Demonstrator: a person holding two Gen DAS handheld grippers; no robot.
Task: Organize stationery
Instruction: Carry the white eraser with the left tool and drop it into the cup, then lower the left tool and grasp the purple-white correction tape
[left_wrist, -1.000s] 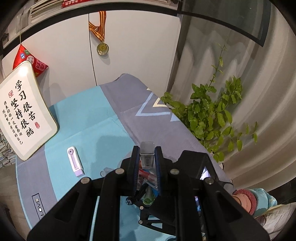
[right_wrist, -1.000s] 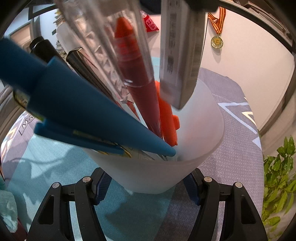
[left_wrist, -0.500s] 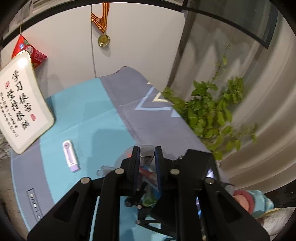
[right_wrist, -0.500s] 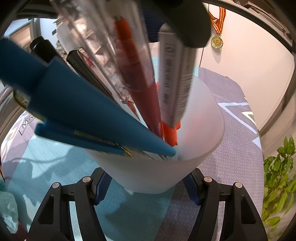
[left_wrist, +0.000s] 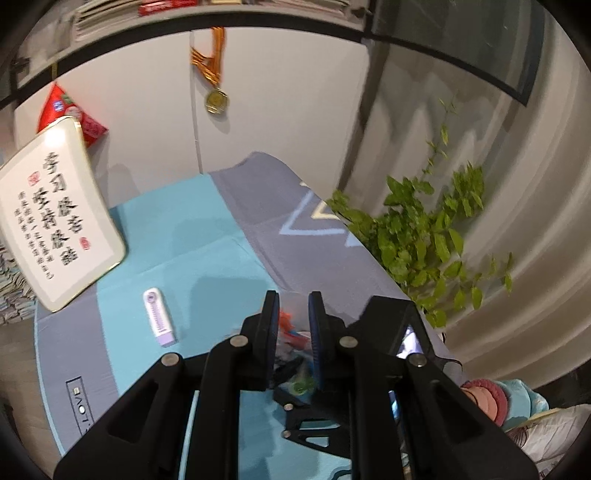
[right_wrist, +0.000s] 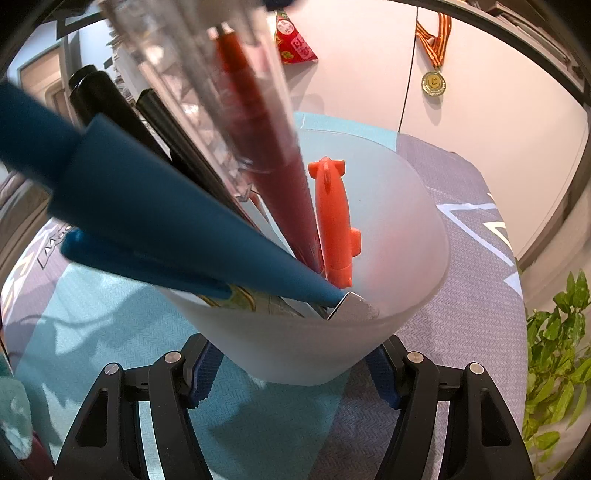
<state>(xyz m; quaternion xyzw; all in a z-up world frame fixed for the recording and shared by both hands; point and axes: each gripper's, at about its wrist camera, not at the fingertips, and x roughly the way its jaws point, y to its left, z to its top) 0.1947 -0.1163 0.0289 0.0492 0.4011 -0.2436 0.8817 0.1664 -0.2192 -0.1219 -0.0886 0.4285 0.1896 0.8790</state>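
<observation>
My right gripper (right_wrist: 291, 373) is shut on a frosted white pen cup (right_wrist: 402, 229) that stands on the cloth. The cup holds a blue-handled tool (right_wrist: 155, 214), black pens (right_wrist: 122, 122), a red pen (right_wrist: 269, 155), an orange pen (right_wrist: 332, 221) and a grey flat item (right_wrist: 352, 306) low at its near wall. My left gripper (left_wrist: 293, 314) hovers above the cup with a narrow empty gap between its fingers. The cup's contents (left_wrist: 291, 332) show blurred below it. A white and purple correction tape (left_wrist: 159, 317) lies on the teal cloth to the left.
A framed calligraphy board (left_wrist: 55, 225) leans at the left. A green plant (left_wrist: 417, 229) stands past the table's right edge. A medal (left_wrist: 216, 99) hangs on the white cabinet behind. The table cloth (left_wrist: 177, 243) is teal and grey.
The grey flat item that my left gripper held has dropped into the cup. The left gripper is now empty and has lifted a little. The right gripper has not moved.
</observation>
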